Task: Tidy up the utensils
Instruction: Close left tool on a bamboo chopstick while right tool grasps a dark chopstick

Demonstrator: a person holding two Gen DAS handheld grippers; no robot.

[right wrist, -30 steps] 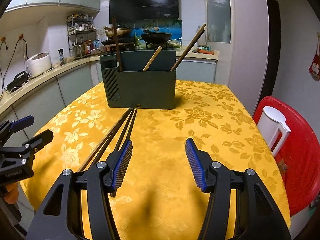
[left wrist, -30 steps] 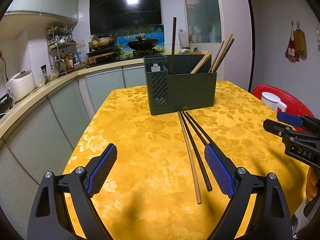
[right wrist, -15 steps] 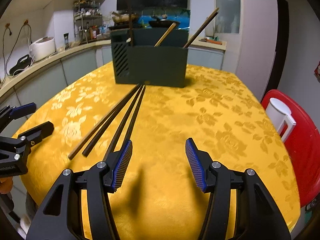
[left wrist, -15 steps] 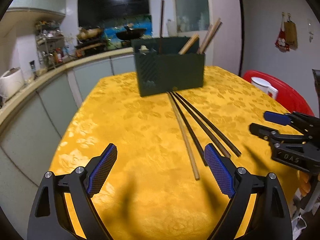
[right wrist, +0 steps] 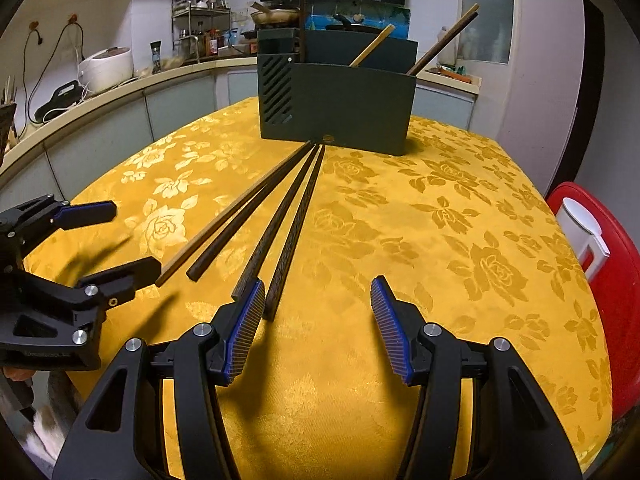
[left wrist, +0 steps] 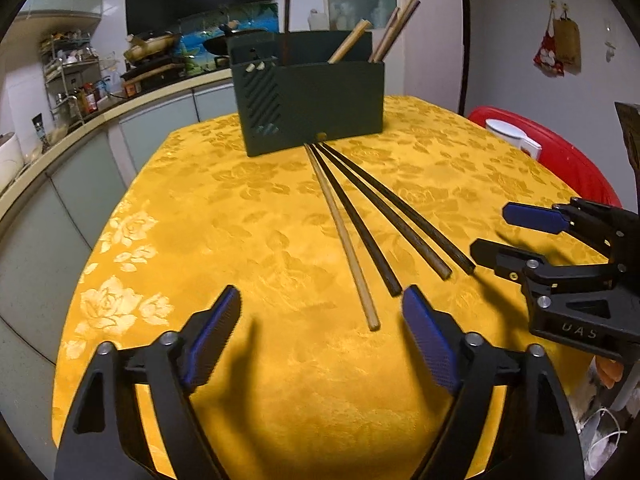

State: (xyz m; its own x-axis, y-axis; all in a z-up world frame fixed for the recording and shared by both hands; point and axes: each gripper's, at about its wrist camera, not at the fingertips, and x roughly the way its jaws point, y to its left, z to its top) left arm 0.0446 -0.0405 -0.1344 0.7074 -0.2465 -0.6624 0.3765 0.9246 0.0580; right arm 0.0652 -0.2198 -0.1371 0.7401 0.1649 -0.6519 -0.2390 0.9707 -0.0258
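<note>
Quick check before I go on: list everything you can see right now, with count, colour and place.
Loose chopsticks: four, one pale and three dark, flat on the tablecloth, fanning out from the holder.
Holder: one, dark green, far side of the table, several chopsticks standing in it.
Tablecloth: one, yellow floral, covering the table.
Stool: one, red, right of the table.
Jug: one, white, on the stool.
Left hand-held gripper: jaws closing, nothing between them.
Right hand-held gripper: open, a dark chopstick's near end just inside its left finger.
</note>
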